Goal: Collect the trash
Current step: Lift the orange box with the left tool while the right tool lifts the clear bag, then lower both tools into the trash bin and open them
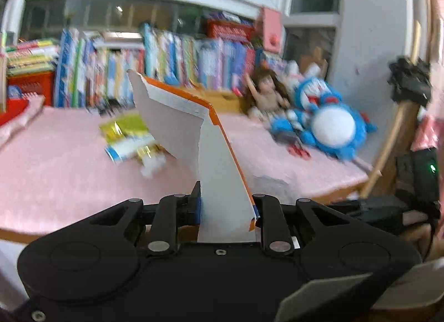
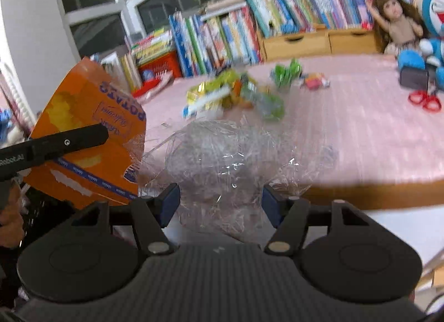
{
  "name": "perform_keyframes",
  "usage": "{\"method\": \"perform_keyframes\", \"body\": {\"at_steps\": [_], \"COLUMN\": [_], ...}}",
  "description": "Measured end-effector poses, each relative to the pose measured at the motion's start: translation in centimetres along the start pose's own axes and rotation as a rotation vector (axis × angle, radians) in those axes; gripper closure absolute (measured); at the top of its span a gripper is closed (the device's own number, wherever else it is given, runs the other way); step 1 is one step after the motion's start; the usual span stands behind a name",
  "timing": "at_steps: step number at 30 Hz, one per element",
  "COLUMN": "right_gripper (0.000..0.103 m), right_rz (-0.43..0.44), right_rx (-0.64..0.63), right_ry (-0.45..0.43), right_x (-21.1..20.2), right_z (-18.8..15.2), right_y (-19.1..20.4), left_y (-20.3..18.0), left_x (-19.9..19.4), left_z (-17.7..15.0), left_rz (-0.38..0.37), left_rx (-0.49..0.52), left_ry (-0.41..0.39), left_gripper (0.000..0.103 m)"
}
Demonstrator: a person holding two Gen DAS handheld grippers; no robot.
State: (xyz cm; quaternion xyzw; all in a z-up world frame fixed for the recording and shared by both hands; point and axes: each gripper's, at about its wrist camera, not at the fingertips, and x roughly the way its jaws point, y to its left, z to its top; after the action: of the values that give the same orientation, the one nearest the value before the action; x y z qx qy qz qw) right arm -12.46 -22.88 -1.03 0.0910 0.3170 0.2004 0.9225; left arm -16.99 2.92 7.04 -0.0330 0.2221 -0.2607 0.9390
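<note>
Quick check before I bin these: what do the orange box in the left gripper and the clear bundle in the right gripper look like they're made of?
Orange box: thin paperboard, by the look. Printed, slightly glossy outside; dull grey inside with a ragged torn edge.

Clear bundle: probably thin plastic film, cellophane-like. Transparent, crumpled into sharp creases, with bright glints; the pink table cover shows through.

Even indoor light; heavy motion blur across both views; fisheye bending at edges; windows dark.
</note>
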Motion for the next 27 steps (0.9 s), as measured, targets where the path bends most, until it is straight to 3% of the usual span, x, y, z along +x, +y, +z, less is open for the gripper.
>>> {"method": "perform_keyframes", "body": {"at_steps": [8, 15, 19, 22, 27], "right_gripper": [0.036, 0.036, 0.036, 0.036, 0.036], "right_rz": [0.003, 0.012, 0.03, 0.036, 0.053], "right_rx": [-0.032, -0.108, -0.163, -0.235, -0.261], "right_ry": [0.185, 0.369, 0.482, 0.521, 0.584], "right_x": [2.1, 5.9, 8.5, 9.9, 12.0], "right_z": [-3.8, -6.6, -7.8, -8.6, -9.8], "right_y": [0.3, 0.1, 0.0, 0.7, 1.0], "left_y": [-0.5, 1.5, 3.2, 4.6, 6.0], "left_x": [0.8, 5.2, 9.9, 12.1, 14.0], "left_z": [-3.8, -7.2, -9.1, -10.7, -12.5], "left_rz": [-0.035, -0.047, -0.04, -0.055, -0.034], "left_rx": [0.015, -0.044, -0.081, -0.128, -0.142], "left_ry": [0.195, 0.374, 0.57, 0.646, 0.694], "left_gripper": [0.082, 0.082, 0.081, 0.081, 0.081]}}
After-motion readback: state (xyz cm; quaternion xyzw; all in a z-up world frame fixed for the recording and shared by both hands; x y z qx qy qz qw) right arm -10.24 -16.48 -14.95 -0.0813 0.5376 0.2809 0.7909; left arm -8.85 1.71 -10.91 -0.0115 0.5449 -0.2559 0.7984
